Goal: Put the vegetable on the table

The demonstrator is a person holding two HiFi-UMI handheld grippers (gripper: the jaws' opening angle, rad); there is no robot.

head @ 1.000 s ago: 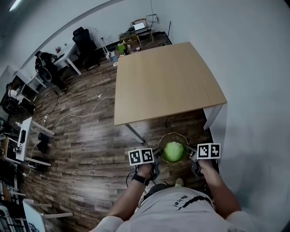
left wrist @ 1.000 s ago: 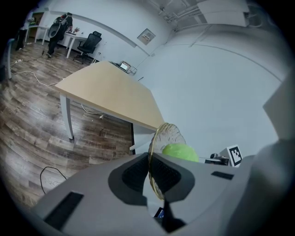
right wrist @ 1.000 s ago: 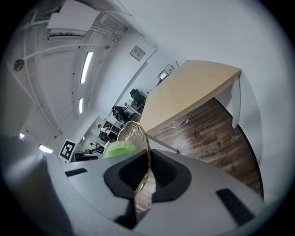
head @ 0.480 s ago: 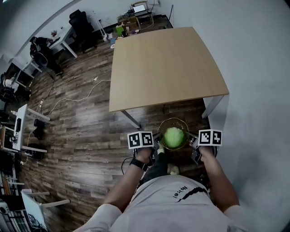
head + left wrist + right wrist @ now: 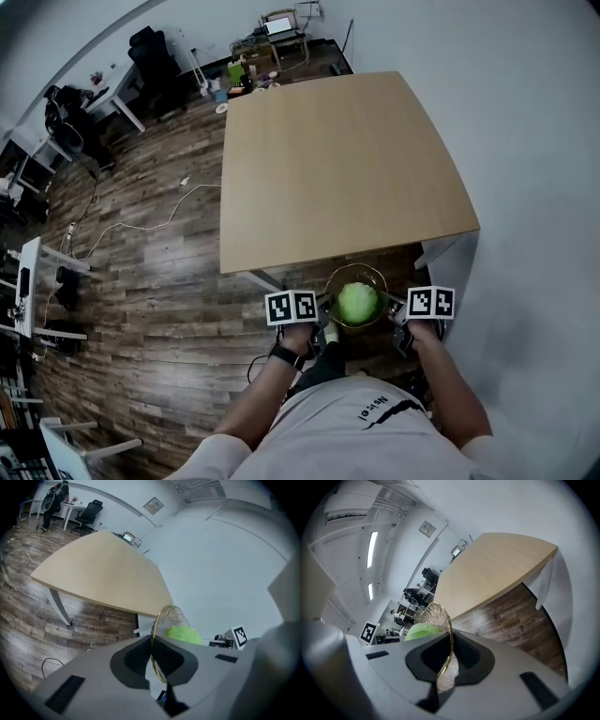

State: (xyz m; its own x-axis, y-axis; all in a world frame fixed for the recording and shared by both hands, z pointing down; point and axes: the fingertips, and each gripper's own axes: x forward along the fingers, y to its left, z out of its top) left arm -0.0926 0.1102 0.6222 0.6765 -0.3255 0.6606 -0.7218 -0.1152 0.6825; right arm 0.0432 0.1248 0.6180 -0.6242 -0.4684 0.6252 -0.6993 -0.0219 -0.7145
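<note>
The vegetable (image 5: 357,302), a round pale-green head, sits in a clear glass bowl (image 5: 356,269) held in the air just short of the near edge of the table (image 5: 337,169), above the plank floor (image 5: 159,272). The head view shows the whole arrangement from above: the bowl hangs between the left gripper (image 5: 325,309) and the right gripper (image 5: 394,309), one on each side of it.

Only the gripper views show the grip itself. In the left gripper view the dark ribbed jaws of the left gripper (image 5: 152,656) are closed to a narrow slit on the thin, gold-tinted rim of the bowl (image 5: 168,616), with the vegetable (image 5: 183,633) bulging behind the glass. The right gripper view mirrors this: the right gripper (image 5: 449,656) is pinched on the opposite rim of the bowl (image 5: 436,613), with the vegetable (image 5: 419,631) beyond it.

The leaf texture of the vegetable is too small and blurred to make out, and each gripper's body cuts off its lower part. The table has a bare, pale wooden top with rounded corners on white legs.
</note>
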